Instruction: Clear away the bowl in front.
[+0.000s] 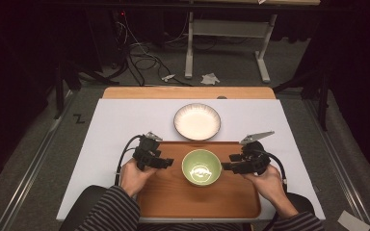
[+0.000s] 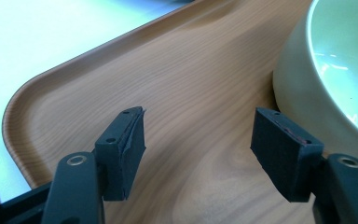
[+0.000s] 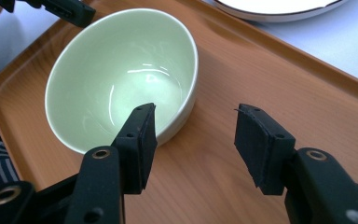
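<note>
Glazed green bowl [image 1: 201, 166] sits empty on a wooden tray [image 1: 173, 192], left gripper [image 1: 165, 162] and right gripper [image 1: 227, 167] flanking it, both wide open and empty; a one-sided pinch could tip it.

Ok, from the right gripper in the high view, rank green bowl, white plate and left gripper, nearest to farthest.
From the right gripper:
1. Green bowl, just to its left on the tray.
2. Left gripper, across the bowl on the tray's left side.
3. White plate, beyond the tray, ahead and left; close to call against the left gripper.
</note>
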Action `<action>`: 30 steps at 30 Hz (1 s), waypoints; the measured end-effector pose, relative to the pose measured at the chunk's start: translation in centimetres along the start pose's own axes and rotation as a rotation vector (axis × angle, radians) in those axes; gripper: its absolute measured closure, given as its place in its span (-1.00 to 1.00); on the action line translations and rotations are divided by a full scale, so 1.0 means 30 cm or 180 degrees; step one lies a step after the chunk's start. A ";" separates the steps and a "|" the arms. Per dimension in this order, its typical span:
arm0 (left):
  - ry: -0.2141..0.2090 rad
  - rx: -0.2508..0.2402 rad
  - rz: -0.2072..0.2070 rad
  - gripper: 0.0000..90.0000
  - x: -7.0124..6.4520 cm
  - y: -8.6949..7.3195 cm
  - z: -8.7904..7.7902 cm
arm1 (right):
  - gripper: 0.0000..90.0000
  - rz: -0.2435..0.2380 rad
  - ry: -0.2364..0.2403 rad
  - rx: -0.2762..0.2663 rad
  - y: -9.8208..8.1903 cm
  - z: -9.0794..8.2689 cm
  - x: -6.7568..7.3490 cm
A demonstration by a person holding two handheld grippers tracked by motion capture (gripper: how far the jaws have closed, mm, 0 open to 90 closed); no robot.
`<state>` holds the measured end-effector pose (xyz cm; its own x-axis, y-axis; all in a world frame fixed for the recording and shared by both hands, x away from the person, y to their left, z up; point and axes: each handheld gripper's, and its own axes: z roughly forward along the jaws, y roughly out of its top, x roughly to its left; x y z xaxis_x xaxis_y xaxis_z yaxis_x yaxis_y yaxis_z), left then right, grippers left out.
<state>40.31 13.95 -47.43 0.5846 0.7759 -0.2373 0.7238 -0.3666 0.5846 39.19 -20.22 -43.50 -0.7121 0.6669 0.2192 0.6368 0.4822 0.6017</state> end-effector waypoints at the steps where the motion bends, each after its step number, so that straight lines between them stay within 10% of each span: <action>1: 0.0000 0.0000 0.0000 -0.23 0.000 0.000 0.000 | 0.11 0.0000 0.0000 0.0000 0.000 0.000 0.000; 30: 0.0007 0.0002 0.0001 -0.23 -0.001 0.000 0.000 | 0.25 -0.0033 -0.0212 -0.0008 -0.053 0.056 -0.006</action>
<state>40.29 13.93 -47.42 0.5841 0.7768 -0.2354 0.7238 -0.3672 0.5842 38.80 -20.17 -45.79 -0.6974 0.6983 0.1613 0.6286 0.4880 0.6056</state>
